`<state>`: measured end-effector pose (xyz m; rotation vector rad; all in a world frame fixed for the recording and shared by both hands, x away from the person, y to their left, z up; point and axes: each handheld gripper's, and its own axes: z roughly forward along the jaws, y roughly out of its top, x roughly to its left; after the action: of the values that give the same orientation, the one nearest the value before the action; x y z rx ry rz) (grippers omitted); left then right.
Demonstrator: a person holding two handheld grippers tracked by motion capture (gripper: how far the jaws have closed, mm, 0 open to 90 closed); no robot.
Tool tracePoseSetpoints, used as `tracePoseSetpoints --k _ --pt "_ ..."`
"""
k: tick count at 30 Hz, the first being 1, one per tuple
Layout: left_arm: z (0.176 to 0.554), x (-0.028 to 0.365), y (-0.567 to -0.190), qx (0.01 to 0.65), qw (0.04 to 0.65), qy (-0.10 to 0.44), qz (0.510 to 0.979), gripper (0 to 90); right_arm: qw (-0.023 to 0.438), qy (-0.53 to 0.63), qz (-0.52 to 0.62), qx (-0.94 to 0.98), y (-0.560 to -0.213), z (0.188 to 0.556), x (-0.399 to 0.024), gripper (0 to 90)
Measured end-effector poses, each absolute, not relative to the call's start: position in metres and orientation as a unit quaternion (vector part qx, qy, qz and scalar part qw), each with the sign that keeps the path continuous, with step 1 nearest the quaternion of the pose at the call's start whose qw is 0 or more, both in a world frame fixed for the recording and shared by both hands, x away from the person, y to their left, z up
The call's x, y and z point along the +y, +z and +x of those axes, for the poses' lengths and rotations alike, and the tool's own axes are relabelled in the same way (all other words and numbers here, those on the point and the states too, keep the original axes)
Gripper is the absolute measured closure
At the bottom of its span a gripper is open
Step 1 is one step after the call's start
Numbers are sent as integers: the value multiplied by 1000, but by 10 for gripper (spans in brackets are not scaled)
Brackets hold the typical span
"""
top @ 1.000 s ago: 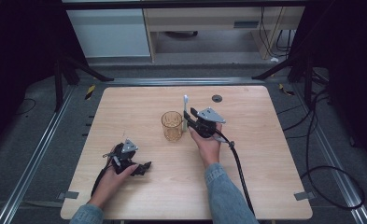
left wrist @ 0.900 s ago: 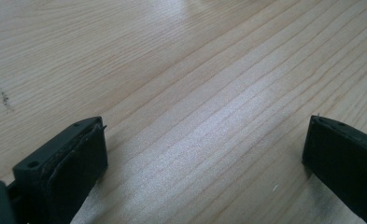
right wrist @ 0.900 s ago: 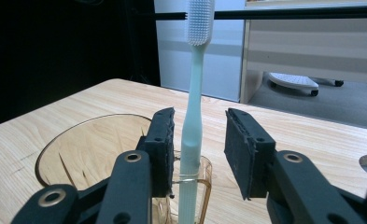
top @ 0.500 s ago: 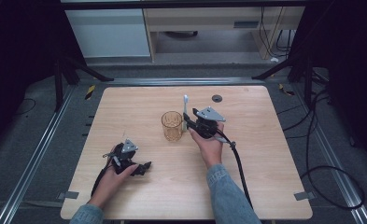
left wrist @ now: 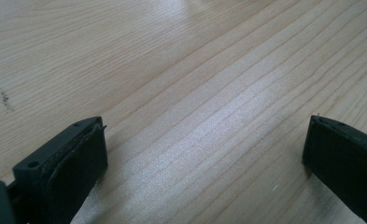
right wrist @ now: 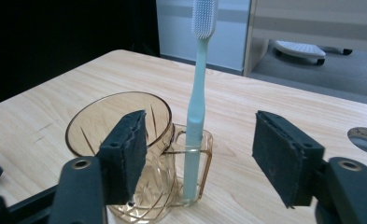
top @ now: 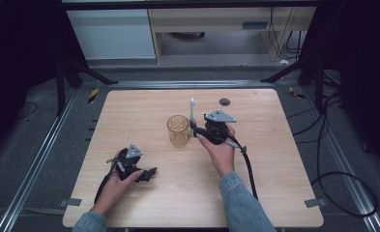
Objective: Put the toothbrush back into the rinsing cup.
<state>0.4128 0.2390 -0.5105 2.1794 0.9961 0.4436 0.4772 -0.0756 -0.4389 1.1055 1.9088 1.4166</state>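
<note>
An amber glass cup (top: 178, 130) (right wrist: 102, 112) stands at the table's middle. A pale green toothbrush (top: 192, 112) (right wrist: 197, 93) stands upright in the slot on the cup's side, bristles up. My right gripper (top: 196, 128) (right wrist: 200, 149) is right beside the cup, its jaws on either side of the toothbrush handle with gaps on both sides. Its jaws have just been opening and are open, clear of the handle. My left gripper (top: 149, 172) (left wrist: 204, 149) rests low over bare wood at the front left, open with nothing between its jaws.
The wooden table (top: 274, 169) has a small dark round disc (top: 225, 101) (right wrist: 365, 137) behind the right gripper. A black cable (top: 248, 169) trails from the right gripper toward the front edge. White cabinets (top: 115, 34) stand beyond the table.
The right gripper's jaws have spread apart and let go of the toothbrush, which stays upright in the cup's slot. Both hands have stayed almost still.
</note>
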Motion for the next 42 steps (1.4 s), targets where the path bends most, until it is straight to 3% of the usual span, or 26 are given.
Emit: tracePoseSetpoints --k 23,42 --pt "413 239 -510 383 345 171 840 0 227 462 405 755 -422 465 -96 79" --pt "413 239 -510 383 344 171 840 0 245 414 408 776 -421 439 -153 52"
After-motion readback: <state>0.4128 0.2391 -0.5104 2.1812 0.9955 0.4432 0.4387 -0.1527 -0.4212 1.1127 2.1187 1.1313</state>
